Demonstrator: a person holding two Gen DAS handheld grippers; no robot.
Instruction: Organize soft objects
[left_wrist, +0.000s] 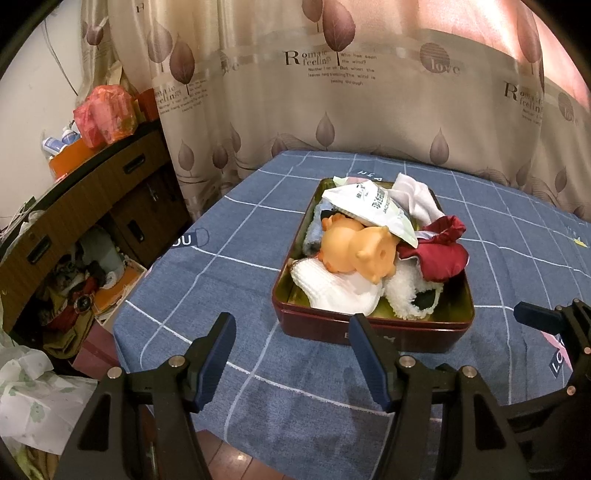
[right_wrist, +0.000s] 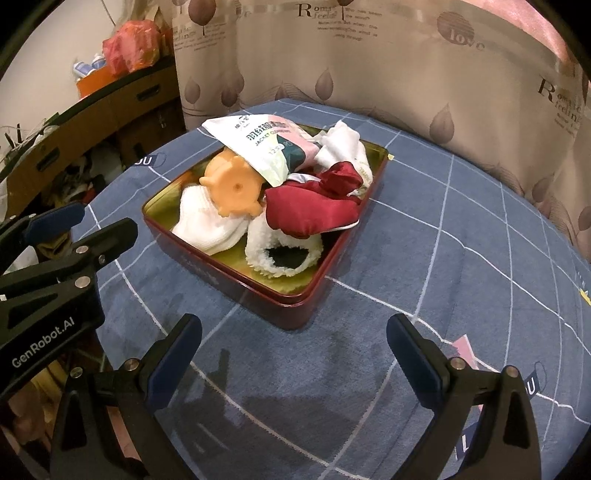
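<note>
- Sitting on the blue checked surface (left_wrist: 229, 295), a dark red tin (left_wrist: 373, 328) holds the soft things piled together: an orange squeaky toy (left_wrist: 354, 251), a white sock (left_wrist: 332, 291), a fluffy white sock (left_wrist: 406, 295), a red satin cloth (left_wrist: 436, 251), a white cloth (left_wrist: 413, 195) and a printed packet (left_wrist: 373, 210) lying on top.
- Nothing soft lies on the bare cloth around the tin in either view, so the pile is already gathered in one place; that fits a finished gathering as well as a tin yet to be sorted out.
- The left gripper (left_wrist: 291, 358) hovers above the near edge of the surface, its jaws spread wide and empty, with the tin straight ahead and slightly right.
- The right gripper (right_wrist: 295, 365) also hangs with jaws apart and empty; the tin lies ahead and to its left, a corner pointing toward it.
- The tin's long axis runs away from the left gripper toward the curtain (left_wrist: 369, 110).
- Both grippers look about equally near; the fluffy white sock and white sock sit at the tin's near end.
</note>
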